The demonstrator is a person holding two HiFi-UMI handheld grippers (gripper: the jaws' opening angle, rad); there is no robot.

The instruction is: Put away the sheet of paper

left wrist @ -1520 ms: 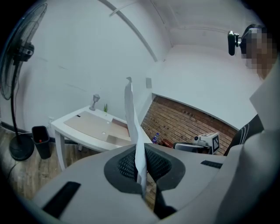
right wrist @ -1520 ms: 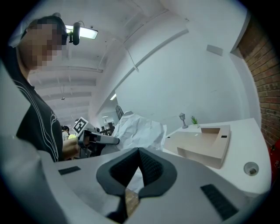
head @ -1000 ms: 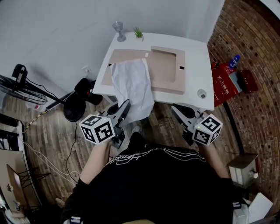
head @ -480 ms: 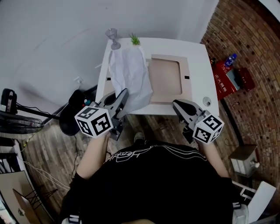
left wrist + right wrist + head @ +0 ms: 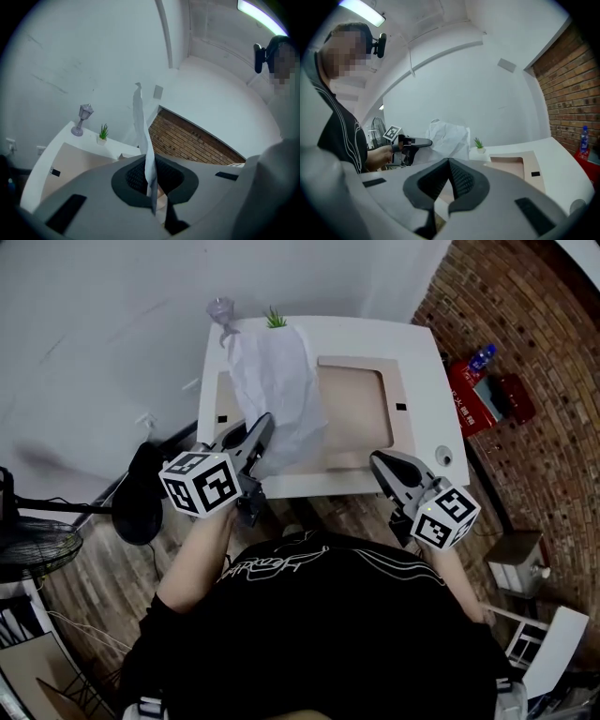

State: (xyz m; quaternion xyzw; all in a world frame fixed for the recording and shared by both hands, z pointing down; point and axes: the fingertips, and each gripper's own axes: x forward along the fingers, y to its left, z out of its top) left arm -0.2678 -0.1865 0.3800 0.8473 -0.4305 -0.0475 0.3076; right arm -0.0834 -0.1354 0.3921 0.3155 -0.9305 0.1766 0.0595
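A crumpled white sheet of paper [image 5: 277, 390] stands up over the left part of the white table [image 5: 422, 352]. My left gripper [image 5: 253, 439] is shut on its lower edge. In the left gripper view the paper [image 5: 142, 133] shows edge-on, pinched between the pads of that gripper [image 5: 151, 187]. A tan folder [image 5: 356, 409] lies open and flat on the table, to the right of the sheet. My right gripper [image 5: 382, 465] hovers at the table's near edge, shut and empty. The right gripper view shows its jaws [image 5: 449, 180] together, with the paper [image 5: 450, 138] and left gripper [image 5: 417, 142] beyond.
A small grey lamp [image 5: 221, 313] and a tiny potted plant [image 5: 275, 319] stand at the table's far left corner. A round fitting [image 5: 445, 457] sits at the near right corner. A red box and a bottle [image 5: 483, 381] lie on the floor by the brick wall. A black stand [image 5: 141, 493] is at left.
The left gripper has carried the paper leftward and farther over the table, toward the lamp and plant. The table now lies closer under both grippers. The right gripper stays shut.
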